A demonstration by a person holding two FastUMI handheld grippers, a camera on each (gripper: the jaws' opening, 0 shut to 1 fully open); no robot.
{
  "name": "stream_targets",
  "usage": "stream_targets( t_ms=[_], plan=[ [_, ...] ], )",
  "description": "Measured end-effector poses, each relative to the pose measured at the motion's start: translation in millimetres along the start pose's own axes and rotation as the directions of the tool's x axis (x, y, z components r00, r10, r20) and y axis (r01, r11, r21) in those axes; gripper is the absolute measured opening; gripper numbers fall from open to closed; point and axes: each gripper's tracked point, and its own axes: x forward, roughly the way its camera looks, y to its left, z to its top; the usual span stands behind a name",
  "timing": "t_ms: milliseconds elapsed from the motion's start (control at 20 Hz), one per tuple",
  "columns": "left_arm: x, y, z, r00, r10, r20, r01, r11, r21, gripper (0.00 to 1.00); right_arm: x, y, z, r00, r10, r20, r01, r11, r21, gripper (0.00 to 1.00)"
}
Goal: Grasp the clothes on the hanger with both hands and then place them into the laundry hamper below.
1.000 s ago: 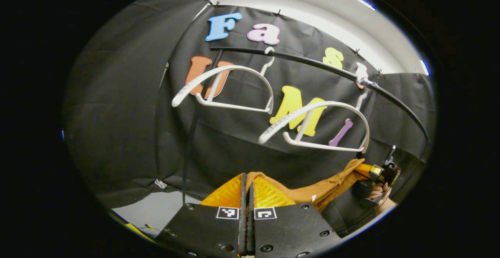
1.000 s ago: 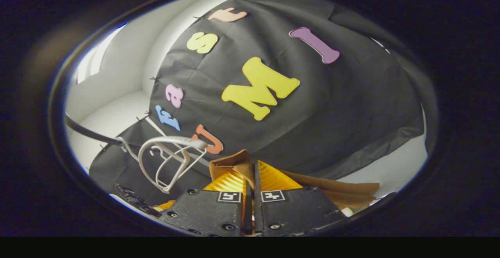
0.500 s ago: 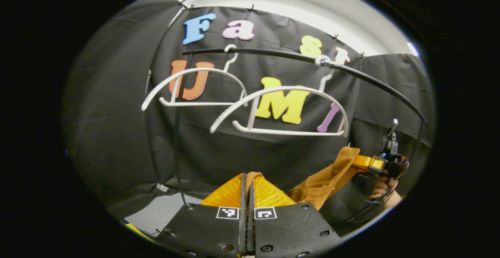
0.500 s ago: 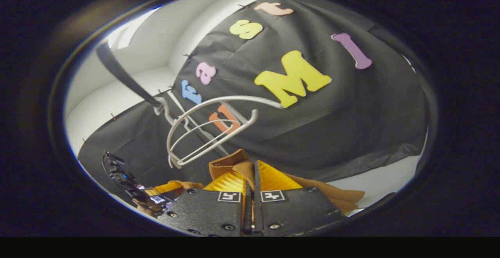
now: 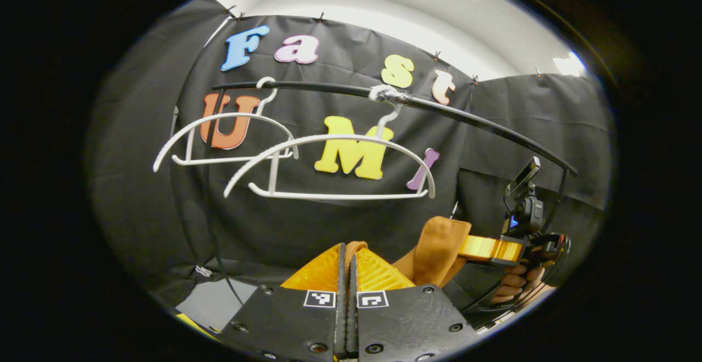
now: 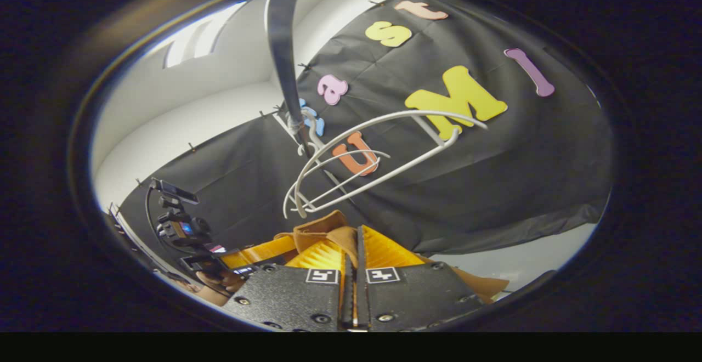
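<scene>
- Left gripper view: left gripper (image 5: 346, 252) jaws pinching brown cloth (image 5: 439, 247), below two bare white hangers (image 5: 329, 167) on rail (image 5: 466, 118).
- Right gripper view: right gripper (image 6: 356, 241) jaws clamped on cloth too.

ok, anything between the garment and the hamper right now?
Can't tell: the hamper isn't visible. The garment is off the hangers, pinched in the left gripper and the right gripper, and hangs below the rail. Both hangers are bare and above it, so they don't block the way down.
</scene>
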Motion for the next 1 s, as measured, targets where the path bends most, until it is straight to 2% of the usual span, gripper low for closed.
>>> stream_targets(
  t_ms=[300, 550, 700, 1000],
  plan=[
    [-0.9, -8.0, -25.0, 0.998, 0.013, -0.063, -0.009, 0.998, 0.055, 0.0, 6.5, 13.4, -29.9, 0.998, -0.057, -0.033, 0.055, 0.996, -0.067, 0.04],
    [1.0, -1.7, -57.7, 0.989, 0.037, -0.145, -0.029, 0.998, 0.056, 0.0, 10.1, -1.2, -60.0, 0.989, -0.136, -0.06, 0.13, 0.988, -0.087, 0.05],
    [8.3, 9.4, -83.8, 0.972, 0.087, -0.218, -0.07, 0.994, 0.088, 0.0, 18.0, -25.8, -82.6, 0.971, -0.211, -0.112, 0.207, 0.977, -0.044, 0.06],
    [14.5, 24.7, -135.5, 0.938, 0.113, -0.326, -0.093, 0.993, 0.077, 0.0, 26.2, -65.3, -120.7, 0.929, -0.317, -0.191, 0.314, 0.948, -0.051, 0.07]
  ],
)
